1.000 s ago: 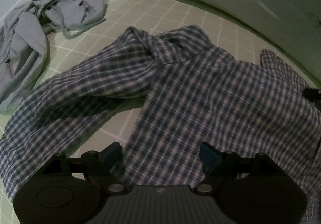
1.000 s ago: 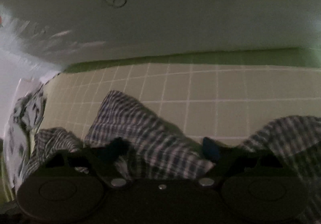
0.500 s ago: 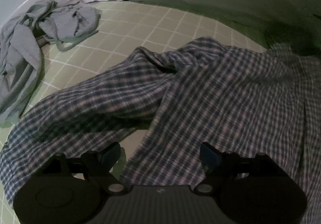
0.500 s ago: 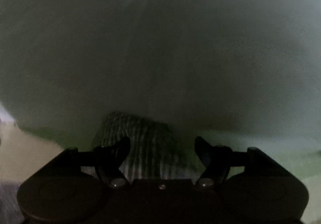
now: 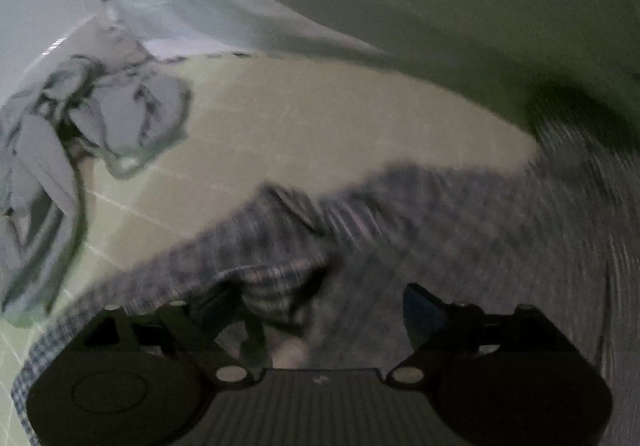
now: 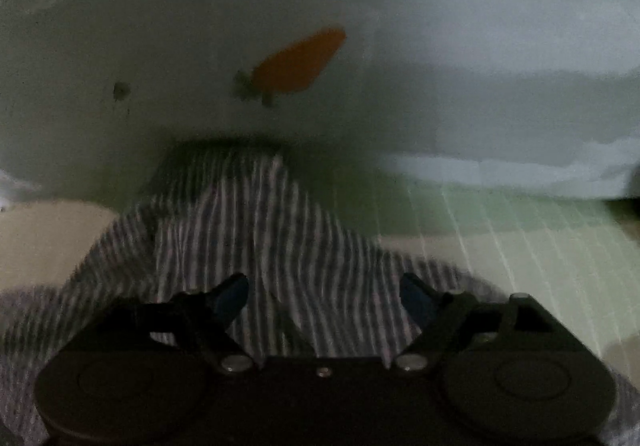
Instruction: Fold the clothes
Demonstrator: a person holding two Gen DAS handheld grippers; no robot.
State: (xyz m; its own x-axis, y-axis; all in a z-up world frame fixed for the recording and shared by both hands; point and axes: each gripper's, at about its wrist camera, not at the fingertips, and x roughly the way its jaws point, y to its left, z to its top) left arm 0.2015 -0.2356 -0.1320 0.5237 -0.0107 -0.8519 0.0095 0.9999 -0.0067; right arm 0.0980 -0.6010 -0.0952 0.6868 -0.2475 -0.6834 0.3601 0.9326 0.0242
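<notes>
A blue-and-white plaid shirt [image 5: 440, 214] lies spread on the pale green gridded tabletop [image 5: 320, 118], blurred by motion. My left gripper [image 5: 320, 306] hovers over its near edge, jaws wide. A bunched fold of the shirt sits against the left fingertip [image 5: 218, 306], and the pads do not press it. In the right wrist view the shirt [image 6: 248, 214] rises toward the wall behind my right gripper [image 6: 324, 296]. Its jaws are opening, and the cloth lies beyond them, not pinched.
A heap of grey garments [image 5: 132, 114] lies at the table's far left. A pale wall [image 6: 440, 46] with an orange carrot sticker [image 6: 300, 62] backs the table. Bare gridded tabletop [image 6: 520, 246] shows to the right of the shirt.
The right gripper's jaws have spread much wider and its view has tipped from the bare wall down onto the shirt. The left view has swung, and the shirt's fold now sits by its left finger.
</notes>
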